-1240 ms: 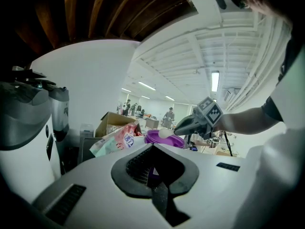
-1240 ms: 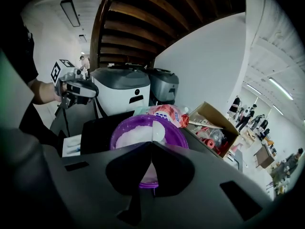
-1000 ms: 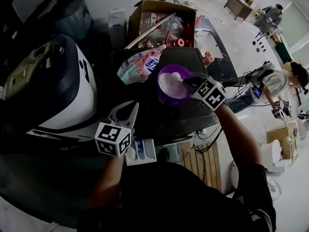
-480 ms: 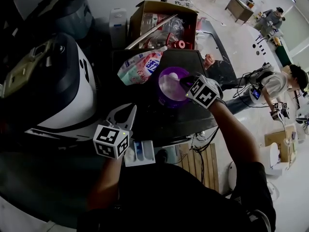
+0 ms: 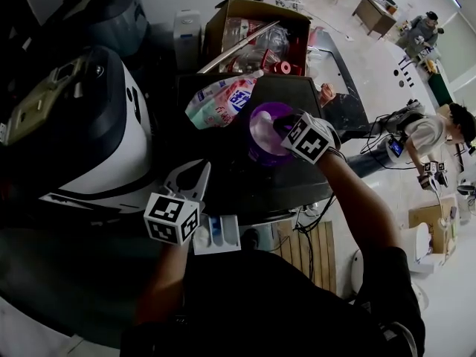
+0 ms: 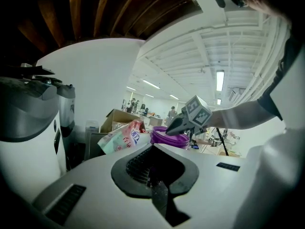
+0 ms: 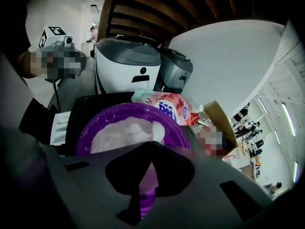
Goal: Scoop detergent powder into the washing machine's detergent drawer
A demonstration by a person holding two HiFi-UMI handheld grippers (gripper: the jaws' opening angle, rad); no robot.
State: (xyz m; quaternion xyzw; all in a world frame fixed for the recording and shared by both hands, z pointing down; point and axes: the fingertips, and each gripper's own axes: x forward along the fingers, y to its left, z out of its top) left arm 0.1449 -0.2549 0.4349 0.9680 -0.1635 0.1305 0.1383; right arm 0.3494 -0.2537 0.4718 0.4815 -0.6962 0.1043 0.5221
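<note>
Right claw (image 7: 152, 141) clamps my white scoop (image 7: 159, 129) over the purple powder tub (image 7: 85, 131). My left claw (image 6: 153, 144) is closed, empty.

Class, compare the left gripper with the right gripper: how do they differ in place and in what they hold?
The left gripper is by the white drawer, the right gripper over the purple tub. The left's jaws hold nothing; the right's grip a white scoop. Both are shut.
</note>
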